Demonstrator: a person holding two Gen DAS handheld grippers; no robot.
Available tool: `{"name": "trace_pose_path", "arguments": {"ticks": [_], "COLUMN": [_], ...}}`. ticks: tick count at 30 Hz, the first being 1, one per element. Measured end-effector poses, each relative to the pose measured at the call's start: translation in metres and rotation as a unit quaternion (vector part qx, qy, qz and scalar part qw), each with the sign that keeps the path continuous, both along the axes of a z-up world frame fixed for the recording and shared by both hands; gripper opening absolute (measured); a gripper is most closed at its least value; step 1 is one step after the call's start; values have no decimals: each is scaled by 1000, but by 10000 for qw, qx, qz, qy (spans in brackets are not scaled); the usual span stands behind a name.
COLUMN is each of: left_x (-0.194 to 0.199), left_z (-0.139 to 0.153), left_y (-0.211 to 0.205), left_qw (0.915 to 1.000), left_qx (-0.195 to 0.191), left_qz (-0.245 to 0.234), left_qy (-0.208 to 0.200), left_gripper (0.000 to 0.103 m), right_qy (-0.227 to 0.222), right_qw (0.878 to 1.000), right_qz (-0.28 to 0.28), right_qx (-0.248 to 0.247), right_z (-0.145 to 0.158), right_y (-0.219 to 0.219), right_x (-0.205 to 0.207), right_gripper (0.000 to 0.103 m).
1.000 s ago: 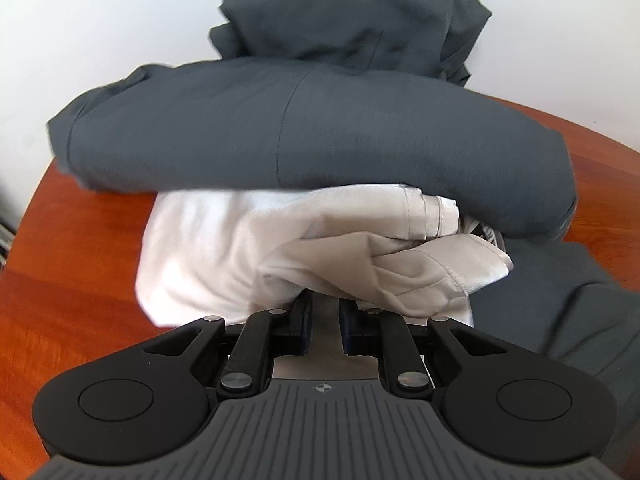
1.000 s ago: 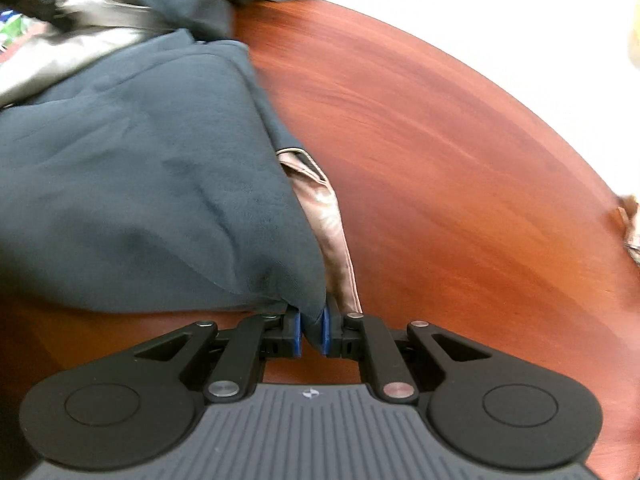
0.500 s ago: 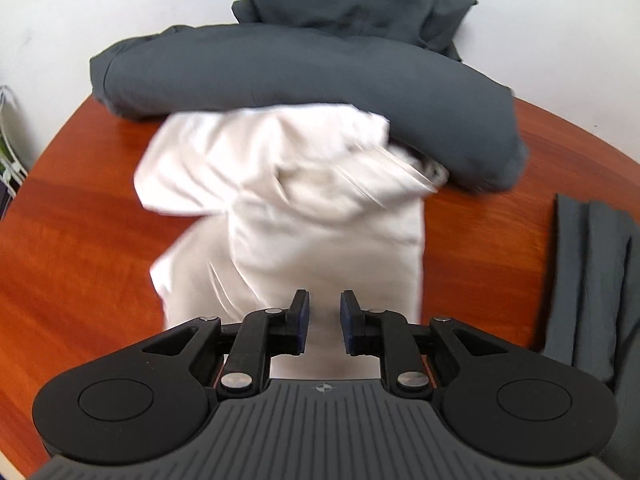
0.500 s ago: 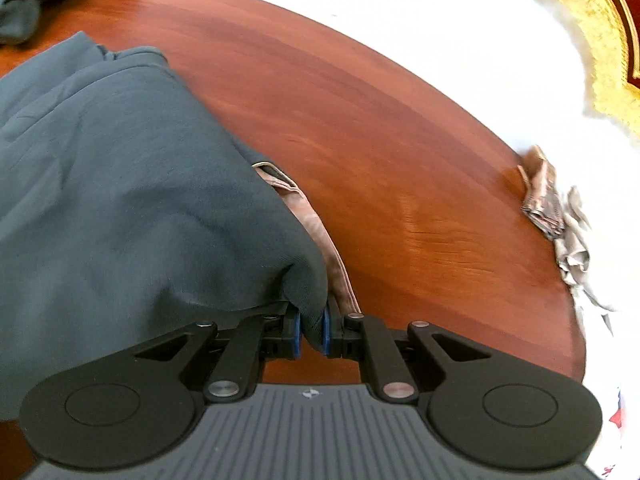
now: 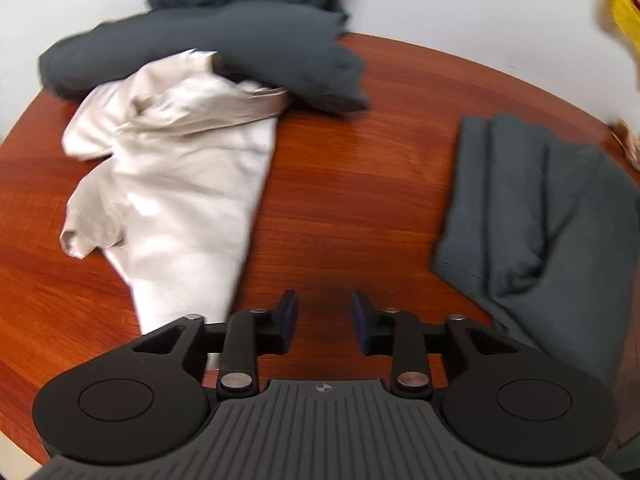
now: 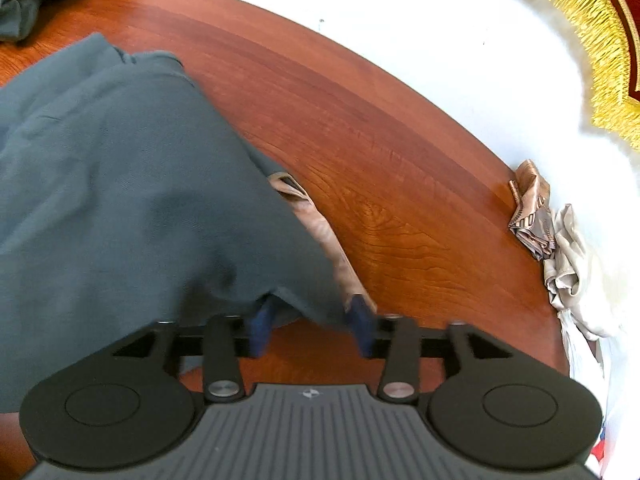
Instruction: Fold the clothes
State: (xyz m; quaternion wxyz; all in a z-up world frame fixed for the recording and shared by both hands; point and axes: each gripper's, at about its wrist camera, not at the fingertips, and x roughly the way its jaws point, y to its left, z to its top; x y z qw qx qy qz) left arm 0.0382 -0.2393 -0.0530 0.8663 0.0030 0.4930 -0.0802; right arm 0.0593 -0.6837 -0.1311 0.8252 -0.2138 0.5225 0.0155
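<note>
Grey cloth: we see a folded dark grey garment [image 6: 120,200] lying on the red-brown wooden bench [image 6: 400,184], its near corner draped between the fingers of the right claw [image 6: 312,326]; in the left wrist view the same folded piece [image 5: 540,216] lies toward the bench's right edge.
Right claw: its jaws are opening, the blue pads stand clear of the cloth, so the corner lies loose between them and nothing is held.
Left claw: the left claw [image 5: 323,322] has its jaws opening too, with only bare wood between them; the cream garment [image 5: 180,184] lies just beside its left finger, spread from the bench's near edge toward the far-left pile.
Pile: a heap of dark garments [image 5: 208,44] sits at the far edge, resting on the top of the cream piece.
Tan strip: a brownish strip of fabric [image 6: 320,232] pokes out from under the grey fold's right side.
Step in hand, as we judge it: letting go of the finished grey fold and starting on the cream one.
Doing it well: we let the right pads open fully before drawing back, so the corner does not drag and undo the fold; we then take the cream piece by a clean edge, not a bunched wad, and pull it free of the pile before flattening it.
</note>
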Motion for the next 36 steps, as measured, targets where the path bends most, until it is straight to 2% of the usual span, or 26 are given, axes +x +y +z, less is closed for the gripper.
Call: {"name": "trace_pose_path", "arguments": {"ticks": [4, 9, 14, 20, 22, 27, 36], "left_x": [-9, -15, -18, -19, -21, -21, -22], "left_z": [5, 3, -2, -5, -4, -4, -2], "left_y": [-15, -20, -23, -23, -23, -19, -9], "left_qw": [9989, 9970, 9941, 9918, 9912, 9911, 9923], "left_qx": [88, 7, -43, -85, -81, -91, -146], "left_qz": [-449, -775, -1078, -1269, -1316, -1326, -1225], "left_qy": [-72, -17, 61, 80, 68, 82, 96], "left_gripper": [46, 48, 50, 54, 55, 56, 58], "right_qy": [-33, -42, 75, 209, 244, 324, 532], "right_qw": [10000, 9987, 9959, 9906, 9887, 9824, 9743], "right_qz": [7, 225, 468, 758, 884, 1254, 1647], "right_qx": [13, 451, 775, 1120, 1184, 1343, 1443], "right_z": [6, 23, 30, 36, 38, 40, 33], "right_y": [15, 72, 119, 171, 188, 231, 274], "right_x": [-12, -41, -53, -58, -58, -53, -44], "right_gripper": [57, 60, 61, 63, 67, 69, 74]}}
